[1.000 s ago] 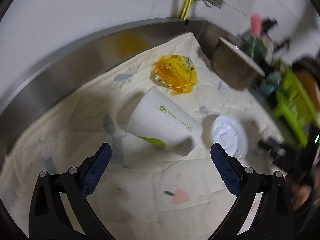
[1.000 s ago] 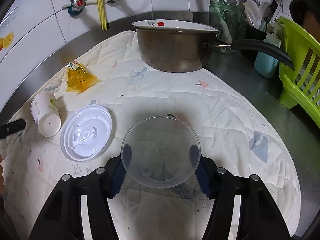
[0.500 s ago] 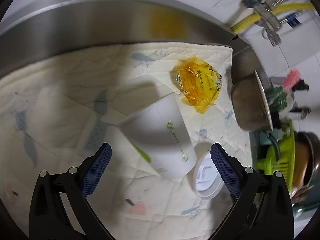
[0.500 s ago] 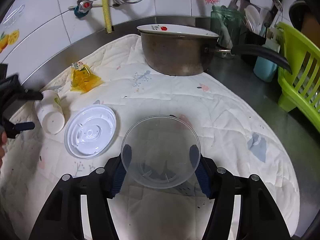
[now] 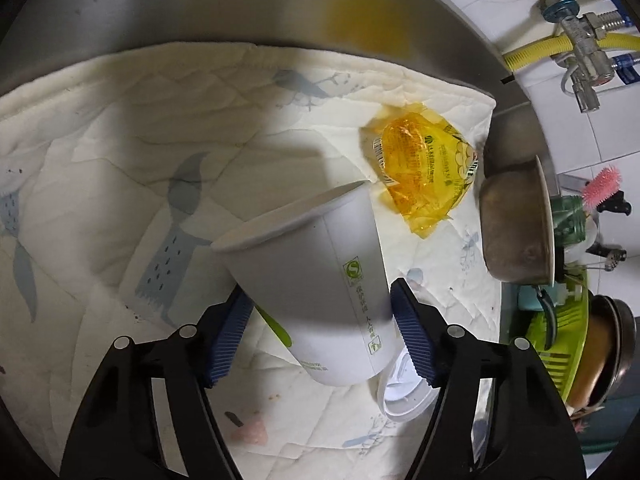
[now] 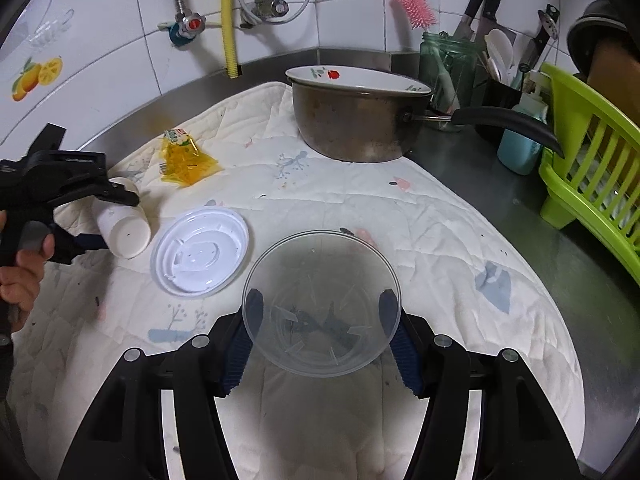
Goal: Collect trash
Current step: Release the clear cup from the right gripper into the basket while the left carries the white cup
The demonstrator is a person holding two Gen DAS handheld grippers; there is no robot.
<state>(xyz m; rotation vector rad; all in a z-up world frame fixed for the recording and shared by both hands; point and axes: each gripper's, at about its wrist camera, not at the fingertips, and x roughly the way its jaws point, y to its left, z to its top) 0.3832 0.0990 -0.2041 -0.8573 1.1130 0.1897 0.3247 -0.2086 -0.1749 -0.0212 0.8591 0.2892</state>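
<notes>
Our left gripper [image 5: 320,332] has just closed on the cup [image 5: 316,280], lower centre, while our right gripper [image 6: 320,332] holds the bowl [image 6: 320,304]; cup secured.

cup [image 5: 316,292]: matt paper | bowl [image 6: 320,300]: clear glossy plastic | mat [image 6: 360,208]: quilted cloth | pot [image 6: 352,128]: dull metal

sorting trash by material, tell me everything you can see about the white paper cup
The white paper cup looks like coated paper, with a rolled rim, a small green logo, a line of green print down its side and a green patch lower down. It lies on its side on the quilted cloth, open mouth facing away from the white lid beside its base, which is closed and plain. The left tongs have just been closing and now press both its sides. It seems undented; its inside is not visible.
</notes>
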